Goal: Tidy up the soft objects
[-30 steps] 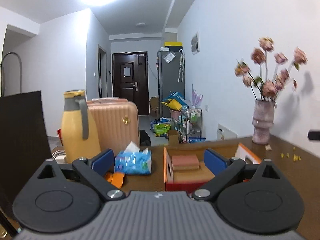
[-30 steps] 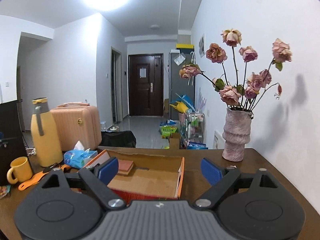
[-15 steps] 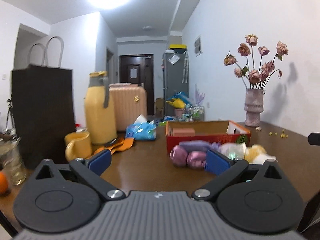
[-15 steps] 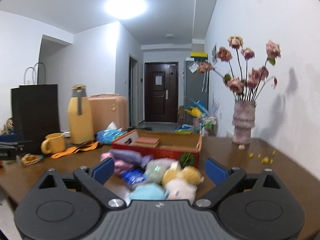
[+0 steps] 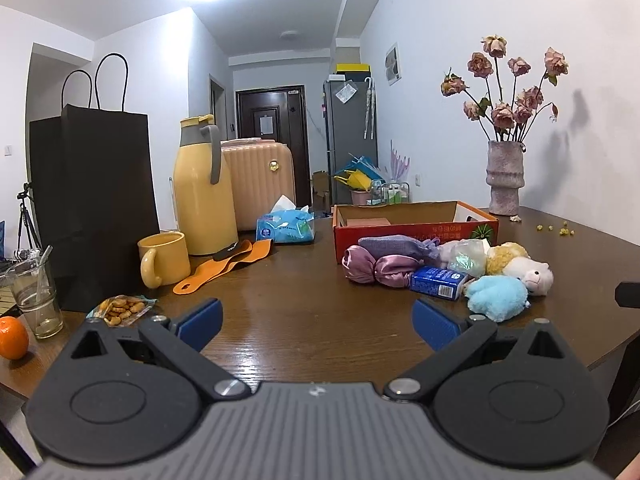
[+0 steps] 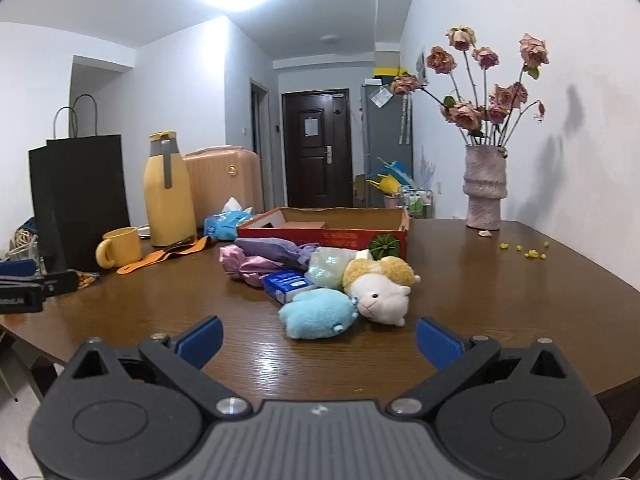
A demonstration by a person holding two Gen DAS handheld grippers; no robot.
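Observation:
A pile of soft things lies on the brown table in front of a red cardboard box (image 6: 324,235): a blue plush (image 6: 318,314), a white and yellow plush sheep (image 6: 380,290), a pink satin piece (image 6: 244,266), a purple pouch (image 6: 272,249) and a small blue packet (image 6: 290,282). My right gripper (image 6: 320,338) stands open just short of the blue plush, nothing between its fingers. My left gripper (image 5: 318,326) is open over bare table, with the pink satin piece (image 5: 372,269), the blue plush (image 5: 498,298) and the box (image 5: 416,233) ahead to its right.
On the left stand a yellow mug (image 5: 164,258), a yellow thermos jug (image 5: 202,188), a black paper bag (image 5: 92,184), a glass (image 5: 34,296), an orange (image 5: 12,338) and a snack pack (image 5: 122,307). A vase of dried roses (image 6: 484,188) stands at the back right.
Both grippers drew back and came down from over the box to near the table's front edge; the pile of soft things came into view. The right jaws widened a little.

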